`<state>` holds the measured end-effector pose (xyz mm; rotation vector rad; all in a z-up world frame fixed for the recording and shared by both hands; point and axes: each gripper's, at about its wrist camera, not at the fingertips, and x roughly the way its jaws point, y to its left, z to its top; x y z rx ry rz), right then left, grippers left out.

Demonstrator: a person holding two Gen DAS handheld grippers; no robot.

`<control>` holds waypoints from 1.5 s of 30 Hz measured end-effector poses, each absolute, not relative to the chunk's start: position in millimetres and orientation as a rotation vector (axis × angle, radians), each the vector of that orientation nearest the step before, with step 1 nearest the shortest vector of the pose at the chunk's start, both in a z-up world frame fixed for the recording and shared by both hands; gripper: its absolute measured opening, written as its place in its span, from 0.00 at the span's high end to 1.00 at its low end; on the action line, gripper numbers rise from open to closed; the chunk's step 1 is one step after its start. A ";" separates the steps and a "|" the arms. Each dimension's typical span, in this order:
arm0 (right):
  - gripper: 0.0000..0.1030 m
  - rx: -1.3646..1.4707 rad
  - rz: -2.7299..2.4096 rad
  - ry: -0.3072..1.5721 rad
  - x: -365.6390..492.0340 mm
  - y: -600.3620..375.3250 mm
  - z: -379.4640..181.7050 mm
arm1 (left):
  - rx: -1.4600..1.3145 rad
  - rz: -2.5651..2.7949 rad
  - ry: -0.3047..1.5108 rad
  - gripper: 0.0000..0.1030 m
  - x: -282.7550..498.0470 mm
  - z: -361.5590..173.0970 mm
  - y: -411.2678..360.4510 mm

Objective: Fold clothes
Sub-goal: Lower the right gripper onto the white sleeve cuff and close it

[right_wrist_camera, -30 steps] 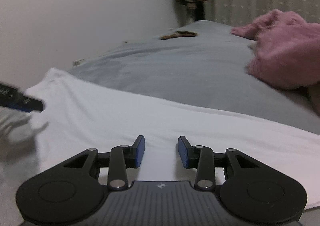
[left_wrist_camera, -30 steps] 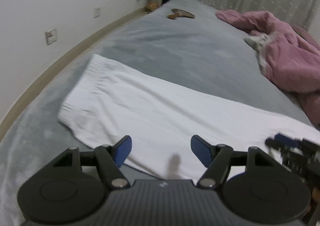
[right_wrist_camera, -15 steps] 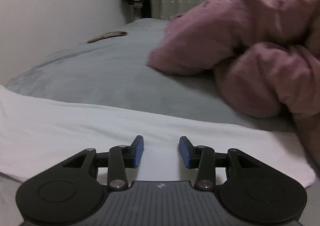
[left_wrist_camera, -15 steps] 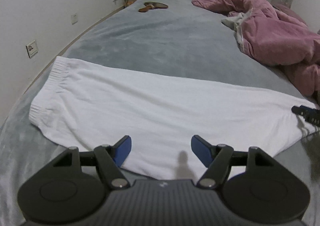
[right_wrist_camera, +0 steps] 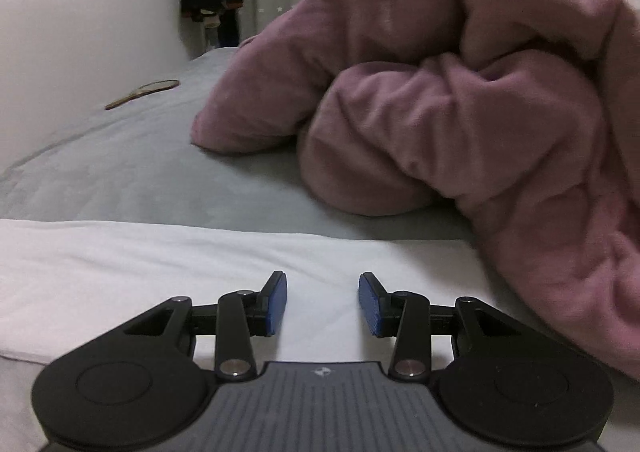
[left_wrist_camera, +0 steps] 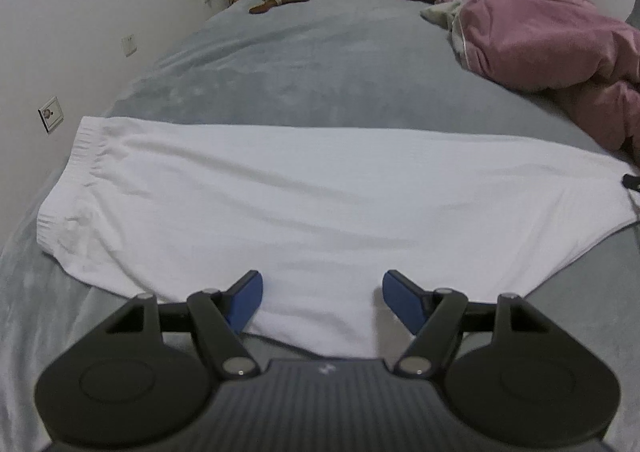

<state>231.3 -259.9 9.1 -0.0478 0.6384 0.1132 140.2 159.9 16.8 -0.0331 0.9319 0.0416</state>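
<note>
On a grey plush bed cover [left_wrist_camera: 312,63], a long white knit garment with a gathered elastic waistband [left_wrist_camera: 304,199] lies spread flat, waistband end toward the wall side, narrower end reaching the right of the left-wrist view. Left gripper [left_wrist_camera: 322,302] hangs over the near edge of the white cloth, blue pads wide apart, nothing between them. Right gripper [right_wrist_camera: 322,304] sits low over the same white garment [right_wrist_camera: 200,272] near its far end, pads apart with a narrower gap, gripping nothing. A crumpled dusty-pink fleece blanket [right_wrist_camera: 460,123] is heaped just beside the garment's end. A wooden-handled hand mirror [left_wrist_camera: 280,0] lies well apart, far up the bed. White wall [left_wrist_camera: 80,31] with sockets along the left.
</note>
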 end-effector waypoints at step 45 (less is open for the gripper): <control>0.60 0.536 -0.009 0.598 190.8 -359.4 -6.4 | 0.035 0.042 0.943 0.29 137.7 15.2 148.6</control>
